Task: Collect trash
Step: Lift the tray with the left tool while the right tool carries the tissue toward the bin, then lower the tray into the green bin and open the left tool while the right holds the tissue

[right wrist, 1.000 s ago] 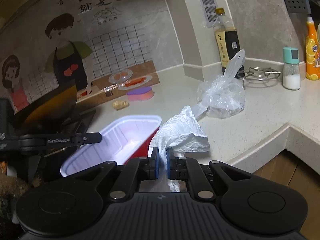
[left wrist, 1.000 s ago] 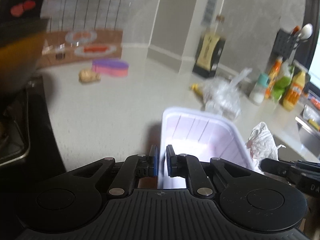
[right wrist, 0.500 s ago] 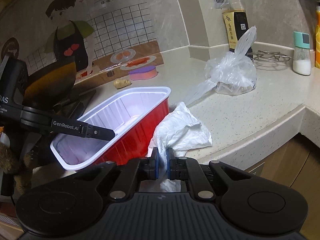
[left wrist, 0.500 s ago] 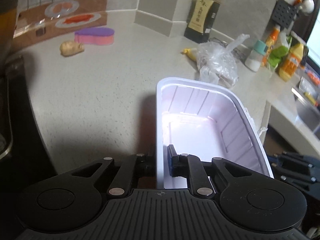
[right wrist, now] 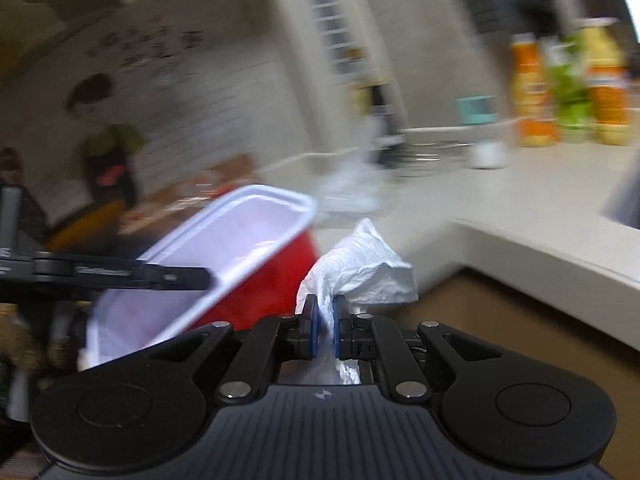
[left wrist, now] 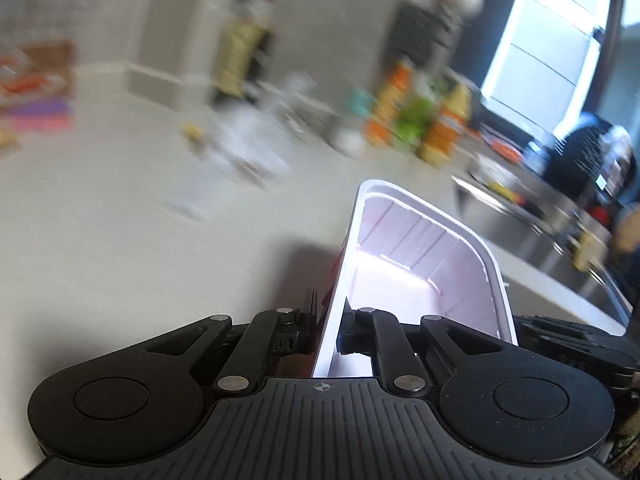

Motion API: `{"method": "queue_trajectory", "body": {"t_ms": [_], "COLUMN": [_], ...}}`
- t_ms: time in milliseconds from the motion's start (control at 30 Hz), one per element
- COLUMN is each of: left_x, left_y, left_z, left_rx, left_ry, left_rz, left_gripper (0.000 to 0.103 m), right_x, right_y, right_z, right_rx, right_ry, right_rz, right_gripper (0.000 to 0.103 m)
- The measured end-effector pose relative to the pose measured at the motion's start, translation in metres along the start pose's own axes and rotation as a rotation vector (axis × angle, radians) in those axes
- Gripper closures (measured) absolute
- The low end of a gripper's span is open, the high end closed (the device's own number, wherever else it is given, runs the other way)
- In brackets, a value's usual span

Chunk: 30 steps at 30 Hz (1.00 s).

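Pale speckled stone bench, wrapping round a corner. Against the grey wall, a dark sauce bottle with a yellow label, blurred. Further right, a cluster of orange and green plastic bottles beside a small teal-capped white jar. Steel sink set in at far right, under a bright window. Cartoon wall mural of a cook in a black apron at left. Brown wooden cabinet front below the edge.
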State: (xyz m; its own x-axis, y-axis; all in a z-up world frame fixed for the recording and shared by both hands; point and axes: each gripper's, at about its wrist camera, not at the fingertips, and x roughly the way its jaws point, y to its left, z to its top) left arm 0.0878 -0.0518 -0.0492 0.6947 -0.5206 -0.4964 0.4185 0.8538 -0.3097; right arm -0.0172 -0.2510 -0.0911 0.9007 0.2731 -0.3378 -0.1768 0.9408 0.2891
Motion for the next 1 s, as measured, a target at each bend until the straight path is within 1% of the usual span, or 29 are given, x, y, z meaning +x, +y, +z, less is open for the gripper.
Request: {"method": "queue_trajectory", "body": {"t_ms": [67,133,200,233,300,367,400,467,567,600,633,667,733,767,800,900,1000], "left_x": [0.036,0.082,0.128,0.156,0.197,0.235,0.254,0.279,0.307,0.314,0.319,0.326,0.335,0.337,0.339,0.34,0.338], "left_y": [-0.013,-0.025,-0.033,-0.035,-0.032,-0.028,-0.026,-0.021,-0.009,-0.005,-0.002,-0.001,-0.002,-0.002,-0.004,-0.007,-0.004], "left_z": [-0.02,-0.046,-0.072,-0.088,-0.115,-0.145,-0.161,-0.184,-0.211,-0.217,-0.221,-0.223,-0.224,-0.224,-0.225,-0.226,-0.223], "left_rx": [0.0,0.019,0.039,0.039,0.034,0.044,0.052,0.049,0.019,0.005,-0.014,-0.028,-0.032,-0.027,-0.017,0.007,-0.013], "left_ry": [0.08,0.194,0.313,0.383,0.487,0.589,0.642,0.711,0.76,0.772,0.784,0.791,0.795,0.791,0.785,0.768,0.764], "left_rz": [-0.054,-0.09,-0.086,-0.067,-0.015,0.066,0.105,0.151,0.181,0.192,0.193,0.189,0.167,0.161,0.161,0.161,0.133], "left_gripper": [0.091,0.091,0.09,0.09,0.09,0.09,0.09,0.09,0.09,0.089,0.085,0.082,0.073,0.073,0.07,0.07,0.07], "right_x": [-0.009,-0.012,-0.01,-0.006,0.004,0.016,0.02,0.027,0.033,0.032,0.031,0.033,0.038,0.042,0.047,0.05,0.056], "right_y": [-0.029,-0.06,-0.085,-0.096,-0.114,-0.126,-0.129,-0.134,-0.134,-0.135,-0.137,-0.138,-0.14,-0.141,-0.139,-0.139,-0.138], "right_z": [-0.022,-0.05,-0.078,-0.095,-0.123,-0.146,-0.156,-0.17,-0.179,-0.179,-0.179,-0.178,-0.18,-0.181,-0.182,-0.188,-0.19], "right_rx": [0.046,0.114,0.178,0.208,0.265,0.313,0.329,0.343,0.325,0.321,0.327,0.336,0.345,0.346,0.346,0.34,0.331], "right_ry": [0.049,0.129,0.198,0.232,0.292,0.345,0.359,0.373,0.384,0.376,0.371,0.375,0.4,0.415,0.427,0.446,0.464], "right_rz": [-0.085,-0.155,-0.214,-0.237,-0.265,-0.29,-0.297,-0.308,-0.328,-0.332,-0.33,-0.329,-0.334,-0.338,-0.34,-0.347,-0.362], "right_gripper": [0.096,0.096,0.096,0.096,0.096,0.096,0.096,0.096,0.096,0.096,0.096,0.096,0.096,0.096,0.096,0.096,0.096]}}
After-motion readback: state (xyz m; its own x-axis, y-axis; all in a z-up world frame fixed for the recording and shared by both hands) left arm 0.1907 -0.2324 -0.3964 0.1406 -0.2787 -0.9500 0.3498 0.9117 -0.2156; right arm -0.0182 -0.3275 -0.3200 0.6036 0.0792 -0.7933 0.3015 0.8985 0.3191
